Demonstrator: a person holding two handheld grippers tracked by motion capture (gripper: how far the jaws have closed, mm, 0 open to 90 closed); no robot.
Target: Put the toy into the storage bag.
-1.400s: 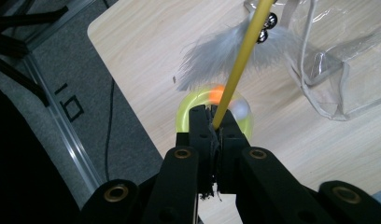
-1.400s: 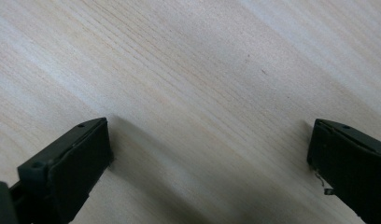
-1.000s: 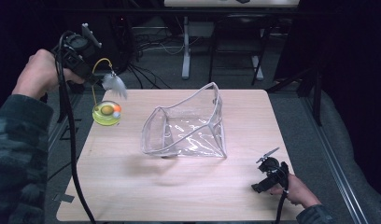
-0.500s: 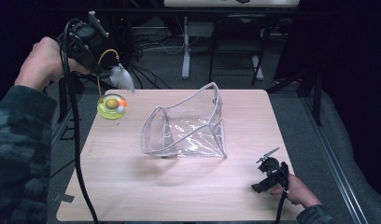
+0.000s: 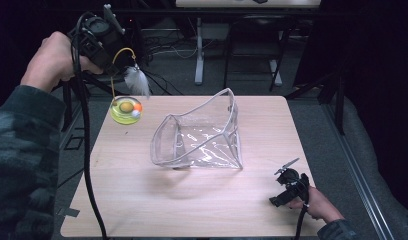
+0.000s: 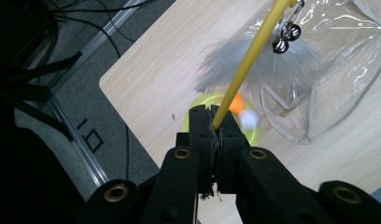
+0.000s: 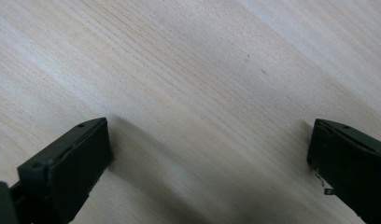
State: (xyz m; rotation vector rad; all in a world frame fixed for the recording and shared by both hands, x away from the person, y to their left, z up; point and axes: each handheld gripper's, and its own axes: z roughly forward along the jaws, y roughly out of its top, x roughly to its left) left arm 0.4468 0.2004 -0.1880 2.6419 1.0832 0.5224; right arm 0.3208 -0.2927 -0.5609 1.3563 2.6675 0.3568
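Counter [image 5: 202,200] first, as seen from the high view: pale wood, with a clear plastic pouch [image 5: 199,135] standing open near its middle and a small yellow-green dish [image 5: 125,111] near the far left corner. You hold the left hand-held gripper [image 5: 112,57] raised above and just beyond that corner, your left hand [image 5: 52,60] wrapped around its body. From it a thin yellow wand [image 5: 117,70] arcs out and down, and a grey-white feather [image 5: 137,81] hangs at its end, in the air just above the dish. Your right hand-held gripper [image 5: 287,170] lies low on the near right part of the counter, well apart from the pouch, with your right hand [image 5: 317,202] behind it.

Left gripper view: your jaws are pressed together on the yellow wand [image 6: 244,60], which runs up and away from them. The feather [image 6: 258,65] and two small dark bells [image 6: 284,37] hang near the wand's far end. Below them sits the dish [image 6: 254,135], holding an orange ball [image 6: 237,103] and a white ball [image 6: 249,119], with the pouch [image 6: 328,70] just beside it.

Right gripper view: your jaws stand wide apart over bare counter [image 7: 202,93], with nothing between them.
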